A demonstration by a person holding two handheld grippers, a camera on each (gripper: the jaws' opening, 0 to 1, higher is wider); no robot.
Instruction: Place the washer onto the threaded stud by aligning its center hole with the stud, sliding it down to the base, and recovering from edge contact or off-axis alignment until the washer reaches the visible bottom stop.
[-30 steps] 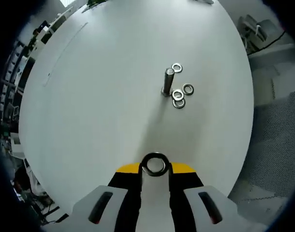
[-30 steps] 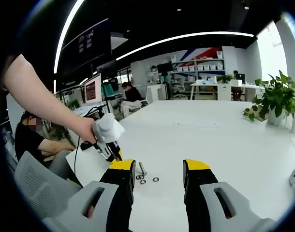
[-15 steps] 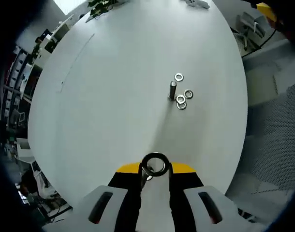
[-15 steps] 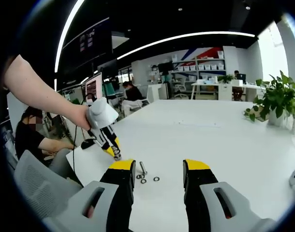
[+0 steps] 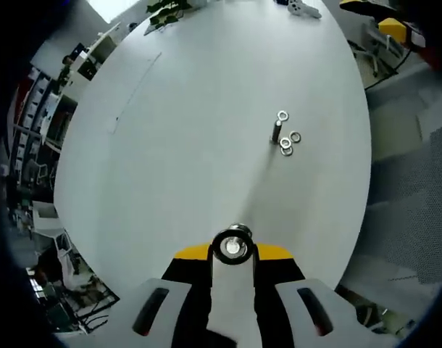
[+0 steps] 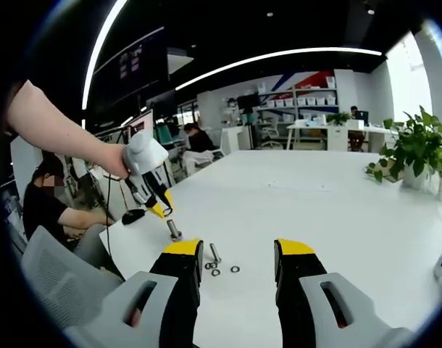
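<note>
A short metal stud (image 5: 276, 130) stands upright on the white table (image 5: 177, 145), with several loose washers (image 5: 286, 147) around its foot. My left gripper (image 5: 232, 250) is high above the table, shut on a round metal washer (image 5: 232, 246) seen end-on. In the right gripper view the stud (image 6: 214, 252) and washers (image 6: 235, 269) lie just beyond my open, empty right gripper (image 6: 238, 250). There the left gripper (image 6: 163, 212) hangs up and to the left of the stud, a small grey piece (image 6: 174, 230) at its yellow tips.
The table edge (image 5: 355, 217) runs close to the stud, with grey floor (image 5: 406, 181) beyond. A potted plant (image 6: 413, 156) stands at the table's far right. A grey chair (image 6: 54, 283) and a seated person (image 6: 43, 206) are at the left.
My left gripper has lifted up and away from the stud, still shut on the washer, so the stud looks smaller. The right gripper has held still.
</note>
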